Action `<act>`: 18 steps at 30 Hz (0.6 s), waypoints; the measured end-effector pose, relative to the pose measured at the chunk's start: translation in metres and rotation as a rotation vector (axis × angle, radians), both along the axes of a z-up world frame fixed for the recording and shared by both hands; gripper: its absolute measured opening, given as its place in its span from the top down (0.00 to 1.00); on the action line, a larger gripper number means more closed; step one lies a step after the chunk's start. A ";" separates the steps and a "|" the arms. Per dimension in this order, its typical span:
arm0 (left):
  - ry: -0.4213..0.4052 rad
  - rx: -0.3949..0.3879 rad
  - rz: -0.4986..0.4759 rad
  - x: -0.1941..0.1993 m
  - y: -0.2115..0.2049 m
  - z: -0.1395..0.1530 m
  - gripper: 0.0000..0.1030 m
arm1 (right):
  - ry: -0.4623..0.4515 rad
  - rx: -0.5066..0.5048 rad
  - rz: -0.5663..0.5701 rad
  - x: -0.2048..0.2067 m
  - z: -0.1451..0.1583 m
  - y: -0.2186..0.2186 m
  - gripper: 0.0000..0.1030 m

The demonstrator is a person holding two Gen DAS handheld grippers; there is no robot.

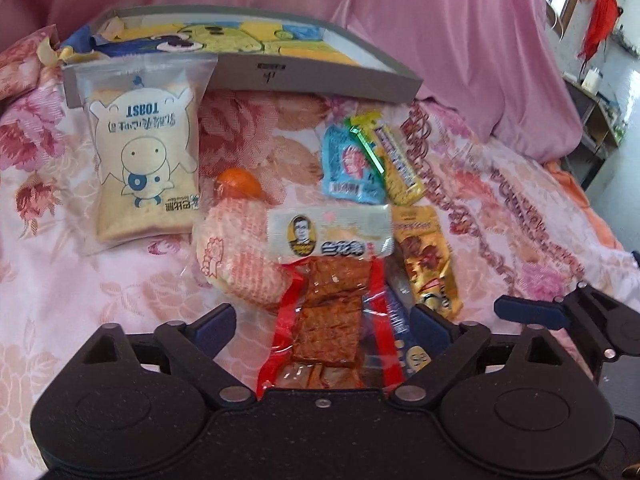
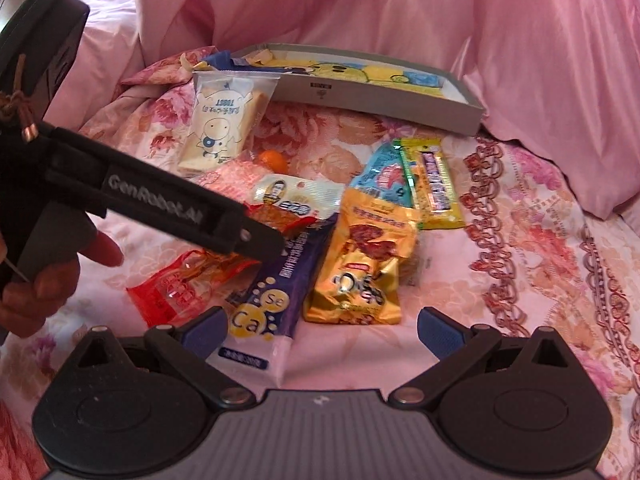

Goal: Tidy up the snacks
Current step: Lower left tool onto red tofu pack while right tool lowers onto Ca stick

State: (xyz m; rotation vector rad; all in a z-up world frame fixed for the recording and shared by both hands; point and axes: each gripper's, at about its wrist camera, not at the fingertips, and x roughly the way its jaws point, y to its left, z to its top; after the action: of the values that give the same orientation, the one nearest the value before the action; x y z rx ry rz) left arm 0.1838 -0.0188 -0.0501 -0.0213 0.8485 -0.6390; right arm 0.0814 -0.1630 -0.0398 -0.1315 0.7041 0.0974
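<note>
Bed: snacks heaped near, grey box far | my left gripper wide open straddling red tofu pack, holding nothing | right gripper open, empty | risk: slick overlapping film slips, dragging purple packet.

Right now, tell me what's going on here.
A person is sorting snacks piled on a floral bedspread, with a handheld gripper in each hand. The left gripper is open around the red tofu snack packet, not yet closed on it. The right gripper is open and hovers near the purple Ca packet and the gold packet, holding nothing. The toast packet leans against the grey box, which holds a cartoon-printed cloth.
</note>
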 end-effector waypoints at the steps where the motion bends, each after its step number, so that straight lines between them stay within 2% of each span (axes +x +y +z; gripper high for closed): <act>1: 0.014 0.012 -0.002 0.002 -0.001 -0.003 0.15 | 0.004 -0.005 0.004 0.002 -0.001 0.002 0.00; 4: 0.028 0.013 -0.013 0.005 0.001 -0.004 0.20 | 0.013 -0.025 0.007 0.007 -0.004 0.008 0.00; 7: 0.040 0.001 -0.036 0.005 0.002 -0.002 0.34 | 0.018 -0.050 -0.004 0.010 -0.007 0.015 0.00; 9: 0.045 -0.001 -0.034 0.004 0.002 -0.002 0.35 | 0.018 -0.057 -0.010 0.009 -0.007 0.017 0.02; 15: 0.069 -0.023 0.000 0.008 0.014 0.006 0.40 | 0.022 -0.046 -0.024 0.006 -0.006 0.016 0.17; 16: 0.078 -0.031 0.004 0.009 0.016 0.007 0.40 | 0.024 -0.041 -0.025 0.006 -0.006 0.015 0.20; 18: 0.093 -0.038 0.011 0.011 0.016 0.006 0.38 | 0.034 -0.031 -0.026 0.007 -0.007 0.014 0.21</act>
State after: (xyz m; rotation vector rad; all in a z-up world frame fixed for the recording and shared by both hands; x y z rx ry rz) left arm 0.1945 -0.0023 -0.0440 -0.0907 0.9252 -0.6472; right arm 0.0884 -0.1487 -0.0464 -0.1508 0.7409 0.0638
